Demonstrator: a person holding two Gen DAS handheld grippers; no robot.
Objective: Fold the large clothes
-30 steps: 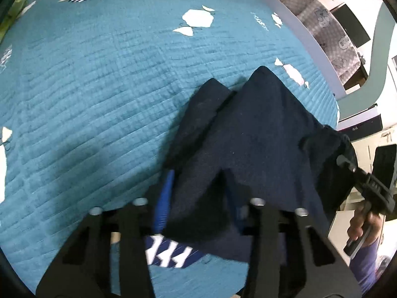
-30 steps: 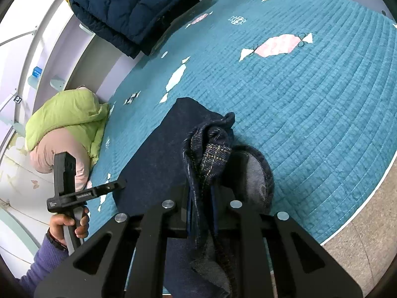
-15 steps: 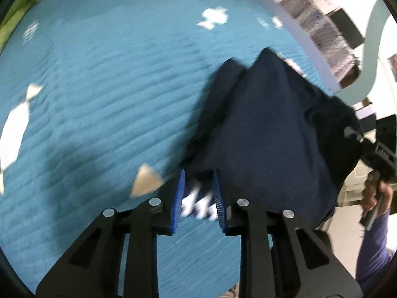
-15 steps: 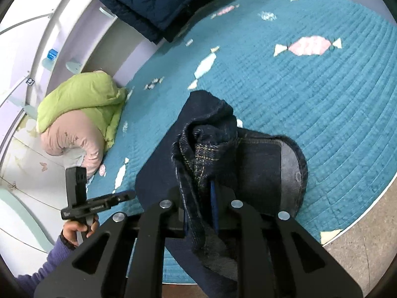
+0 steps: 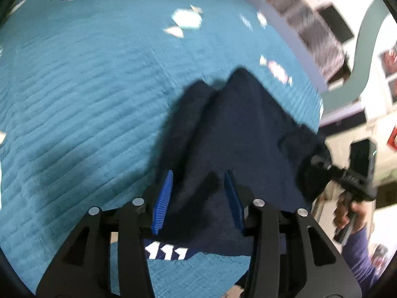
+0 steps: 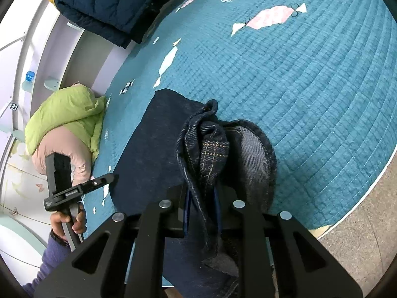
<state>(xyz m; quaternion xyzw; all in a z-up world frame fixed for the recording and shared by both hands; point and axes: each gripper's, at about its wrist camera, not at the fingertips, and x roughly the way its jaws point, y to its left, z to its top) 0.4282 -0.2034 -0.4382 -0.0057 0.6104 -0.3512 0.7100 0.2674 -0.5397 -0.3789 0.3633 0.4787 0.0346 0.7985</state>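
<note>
Both grippers are black, with flat angular arms that have triangular cut-outs and round silver screws. The left gripper [image 5: 198,198] carries ribbed blue pads [image 5: 162,203]; the right gripper [image 6: 202,213] has blue pads too, mostly hidden. The person wears a purple sleeve [image 6: 50,255], perhaps with a dark wristband

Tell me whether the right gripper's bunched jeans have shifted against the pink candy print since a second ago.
Yes. The jeans sit lower and further right below the pink candy print than before.
</note>
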